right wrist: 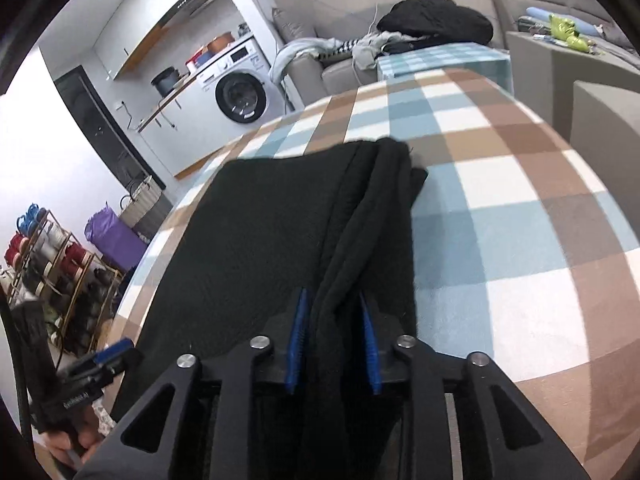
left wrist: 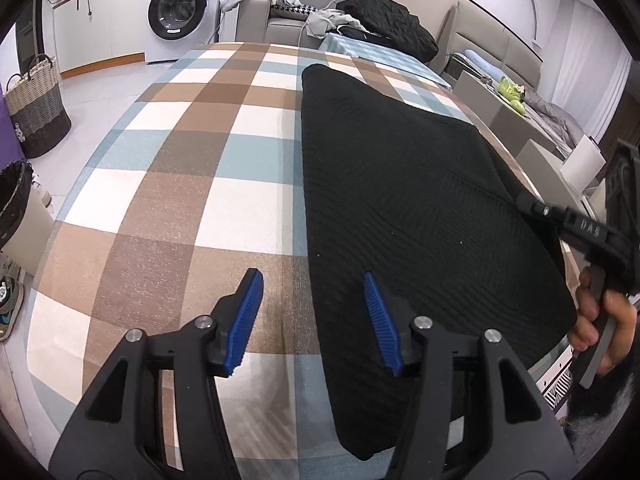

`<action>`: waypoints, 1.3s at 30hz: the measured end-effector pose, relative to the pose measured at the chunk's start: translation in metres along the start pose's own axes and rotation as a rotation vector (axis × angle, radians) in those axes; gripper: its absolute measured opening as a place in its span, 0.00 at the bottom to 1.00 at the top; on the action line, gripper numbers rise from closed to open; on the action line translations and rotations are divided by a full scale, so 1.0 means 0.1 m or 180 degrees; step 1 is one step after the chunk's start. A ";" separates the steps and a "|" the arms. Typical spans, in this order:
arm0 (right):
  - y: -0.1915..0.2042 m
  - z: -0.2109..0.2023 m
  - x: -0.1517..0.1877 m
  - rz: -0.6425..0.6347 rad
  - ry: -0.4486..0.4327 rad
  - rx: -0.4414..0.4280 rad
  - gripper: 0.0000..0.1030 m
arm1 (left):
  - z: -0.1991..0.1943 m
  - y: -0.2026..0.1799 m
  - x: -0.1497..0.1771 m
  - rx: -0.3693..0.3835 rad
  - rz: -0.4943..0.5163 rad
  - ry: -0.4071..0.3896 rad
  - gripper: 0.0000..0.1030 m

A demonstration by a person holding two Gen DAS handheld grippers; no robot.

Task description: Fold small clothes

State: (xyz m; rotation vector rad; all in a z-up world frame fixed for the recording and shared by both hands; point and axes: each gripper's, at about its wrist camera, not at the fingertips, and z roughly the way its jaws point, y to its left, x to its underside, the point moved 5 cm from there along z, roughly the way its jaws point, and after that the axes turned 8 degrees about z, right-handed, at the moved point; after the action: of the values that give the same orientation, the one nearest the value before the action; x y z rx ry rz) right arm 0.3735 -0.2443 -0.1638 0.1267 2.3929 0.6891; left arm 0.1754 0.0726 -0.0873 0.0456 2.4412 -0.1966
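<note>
A black knit garment [left wrist: 400, 200] lies flat on the checked tablecloth [left wrist: 180, 160], folded lengthwise, with a doubled ridge along its right side [right wrist: 380, 208]. My left gripper [left wrist: 312, 274] hovers open over the garment's near left edge. One blue pad is above the cloth and the other above the bare table, and nothing is gripped. My right gripper [right wrist: 332, 294] is at the garment's near right edge. Its jaws stand narrowly apart around the raised fold, which lies loosely between the pads. In the left wrist view the right gripper [left wrist: 532, 208] shows at the cloth's right edge, held by a hand [left wrist: 600, 320].
The table [right wrist: 500, 200] extends right of the garment. Behind it is a sofa with a black clothes pile [left wrist: 384, 20], and a washing machine [left wrist: 180, 12] stands further back. A woven basket [left wrist: 38, 112] and a bin [left wrist: 14, 200] stand on the floor at left. A shoe rack [right wrist: 52, 264] is below the table's left edge.
</note>
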 end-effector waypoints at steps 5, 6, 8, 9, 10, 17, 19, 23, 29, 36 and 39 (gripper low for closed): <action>-0.14 0.03 -0.14 0.0264 -0.0109 0.0004 0.19 | 0.01 -0.03 0.02 -0.0015 0.0035 0.0019 0.49; -0.16 0.04 -0.17 0.0272 -0.0101 0.0056 0.12 | 0.01 -0.03 0.03 -0.0017 0.0040 0.0017 0.49; -0.21 0.07 -0.15 0.0253 -0.0077 0.0169 0.12 | 0.02 -0.03 0.03 -0.0026 0.0043 0.0028 0.51; -0.24 0.10 -0.12 0.0240 -0.0015 0.0250 0.13 | 0.03 -0.02 0.03 -0.0026 0.0042 0.0036 0.51; -0.27 0.11 -0.10 0.0253 0.0031 0.0263 0.13 | 0.02 -0.02 0.04 -0.0021 0.0042 0.0042 0.51; -0.23 -0.29 0.20 0.0335 0.0017 -0.0175 0.30 | -0.04 -0.03 0.18 0.0069 0.0036 0.0077 0.51; -0.18 -0.39 0.34 0.0329 0.0035 -0.0262 0.42 | -0.08 -0.06 0.25 0.0087 0.0074 0.0094 0.52; -0.08 -0.57 0.58 0.0282 0.0025 -0.0409 0.45 | -0.17 -0.06 0.35 0.0106 0.0109 0.0079 0.56; -0.01 -0.60 0.79 0.0227 0.0135 -0.0436 0.61 | -0.23 -0.06 0.44 0.0261 0.0058 0.0123 0.58; 0.01 -0.53 0.88 0.0080 0.0165 -0.0309 0.52 | -0.22 -0.12 0.45 0.0421 0.0045 0.0088 0.33; 0.00 -0.51 0.91 0.0063 0.0181 -0.0294 0.39 | -0.20 -0.19 0.45 0.0409 0.0122 0.0074 0.22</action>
State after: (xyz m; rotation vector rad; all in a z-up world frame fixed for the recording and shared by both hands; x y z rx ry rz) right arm 0.2711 -0.2436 -0.1805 0.0933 2.4117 0.8212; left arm 0.1267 0.0557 -0.0985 0.1519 2.4460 -0.3374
